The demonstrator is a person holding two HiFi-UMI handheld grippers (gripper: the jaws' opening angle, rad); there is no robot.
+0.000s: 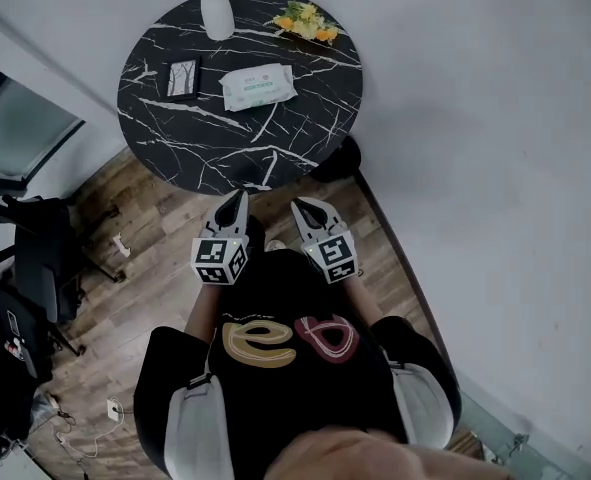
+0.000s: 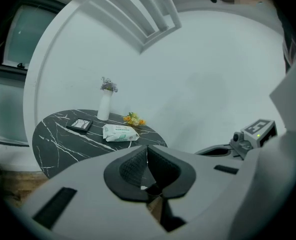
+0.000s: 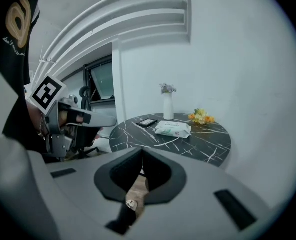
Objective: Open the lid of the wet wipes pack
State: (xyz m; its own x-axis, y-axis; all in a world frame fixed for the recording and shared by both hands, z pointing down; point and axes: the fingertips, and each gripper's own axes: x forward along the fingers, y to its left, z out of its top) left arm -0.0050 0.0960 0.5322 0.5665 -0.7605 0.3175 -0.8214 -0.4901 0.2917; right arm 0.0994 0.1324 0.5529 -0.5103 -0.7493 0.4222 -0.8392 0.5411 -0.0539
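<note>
The wet wipes pack [image 1: 258,86] lay flat on the round, black, white-veined tabletop [image 1: 225,138], towards its middle and slightly to the far side, top face up. Its lid could not be made out at this size, and no part of the pack stood raised. A small dark picture frame [image 1: 183,78] lay just beside the pack on its left in the head view, not touching it. A white vase [image 1: 216,13] stood upright at the far rim of the tabletop. A bunch of yellow flowers [image 1: 305,21] lay near the rim behind and to the right of the pack. Both tools were held in front of the person's dark top, over the wooden floor [image 1: 165,228], short of the near edge of the tabletop and well apart from the pack. The left gripper [image 1: 235,206] and the right gripper [image 1: 305,210] sat side by side, near each other and not touching, each pointing towards the tabletop. In the left gripper view the fingers [image 2: 131,168] were closed together with nothing between them. The right gripper view showed its fingers [image 3: 121,173] likewise closed and empty. A dark chair [image 1: 35,258] stood on the floor at the left of the head view, clear of the tabletop.
</note>
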